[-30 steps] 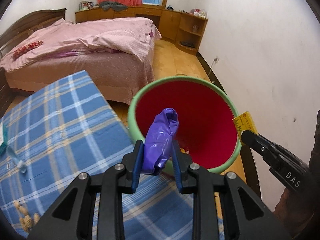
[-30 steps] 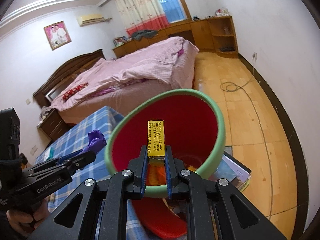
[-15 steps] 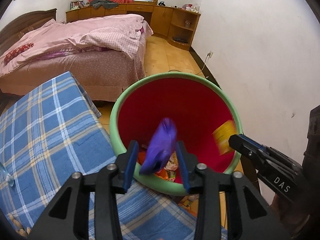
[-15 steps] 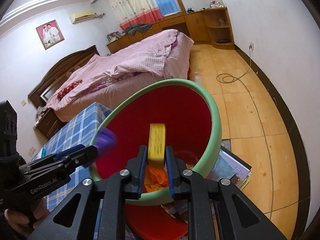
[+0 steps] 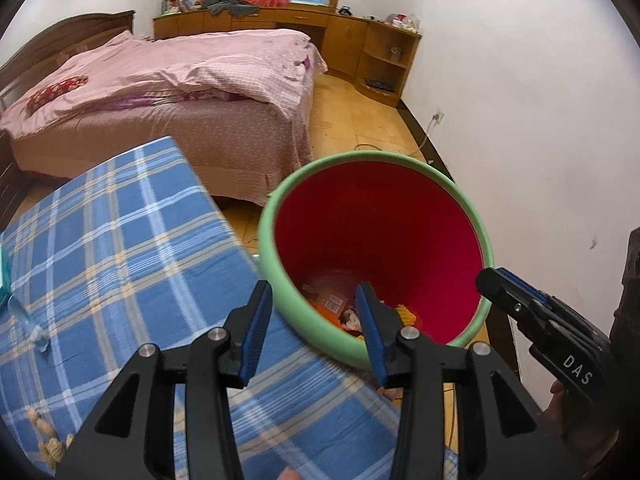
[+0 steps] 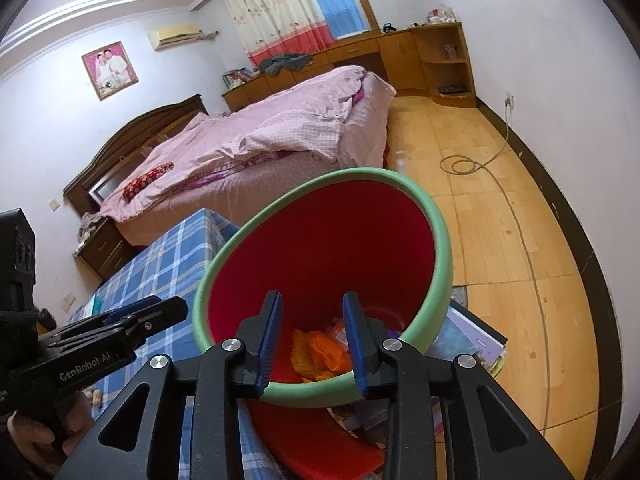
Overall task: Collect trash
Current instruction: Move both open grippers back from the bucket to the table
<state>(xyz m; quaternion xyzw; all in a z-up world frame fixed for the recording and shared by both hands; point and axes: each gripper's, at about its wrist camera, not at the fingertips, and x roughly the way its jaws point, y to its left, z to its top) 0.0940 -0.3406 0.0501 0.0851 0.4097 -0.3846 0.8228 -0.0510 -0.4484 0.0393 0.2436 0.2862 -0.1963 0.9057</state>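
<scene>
Left wrist view: our left gripper (image 5: pixel 314 312) jaws just opened, empty, over bin (image 5: pixel 280 216); right gripper (image 6: pixel 312 326) likewise.

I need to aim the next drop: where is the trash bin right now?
The red trash bin with the green rim stands on the floor at the corner of the blue plaid table, below both grippers, centre in both wrist views, with the bed behind.
</scene>
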